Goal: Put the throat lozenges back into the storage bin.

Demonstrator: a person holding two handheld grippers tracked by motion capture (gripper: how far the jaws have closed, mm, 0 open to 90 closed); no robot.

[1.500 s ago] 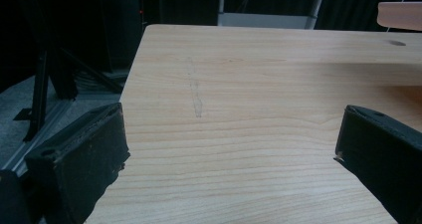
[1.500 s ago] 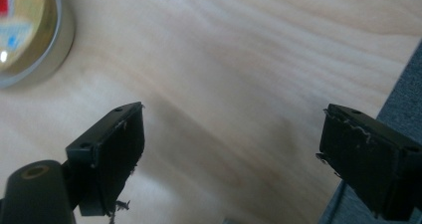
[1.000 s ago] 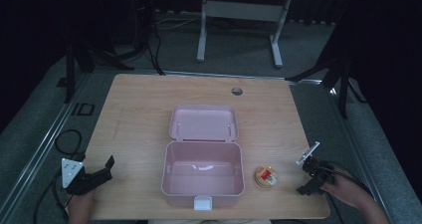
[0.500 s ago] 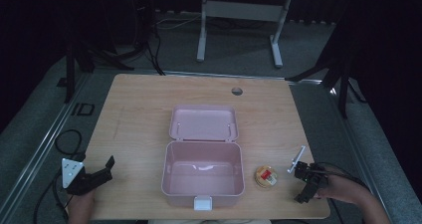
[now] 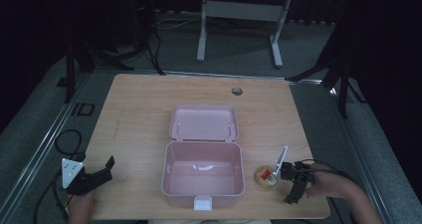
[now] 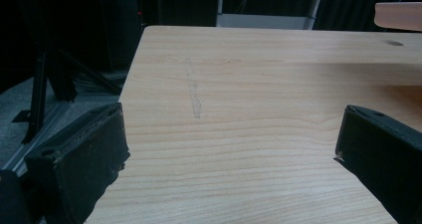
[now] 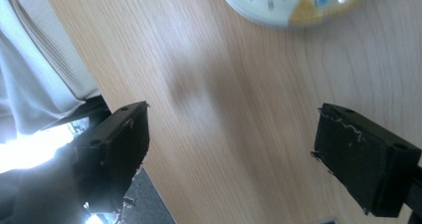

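Note:
A pink box (image 5: 203,176) stands open mid-table, its lid (image 5: 204,123) tipped back. It looks hollow inside. Just right of it lies a small round disc (image 5: 265,177) with yellow and red on it. My right gripper (image 5: 292,183) hovers close beside the disc on its right, jaws open. In the right gripper view the jaws (image 7: 231,134) are spread over bare wood, with the disc (image 7: 293,2) at the top edge. My left gripper (image 5: 102,173) rests open at the table's front left corner. Its own view (image 6: 229,139) faces empty tabletop.
The wooden table (image 5: 139,114) has a cable hole (image 5: 237,90) near its far edge. In the left gripper view the pink lid's edge (image 6: 398,15) shows at the top right. A person's pale garment (image 7: 35,59) lies past the table's front edge. Metal stands rise behind the table.
My right gripper has moved left along the front of the table and turned, ending right beside the disc. The left gripper, the box and the disc have stayed put.

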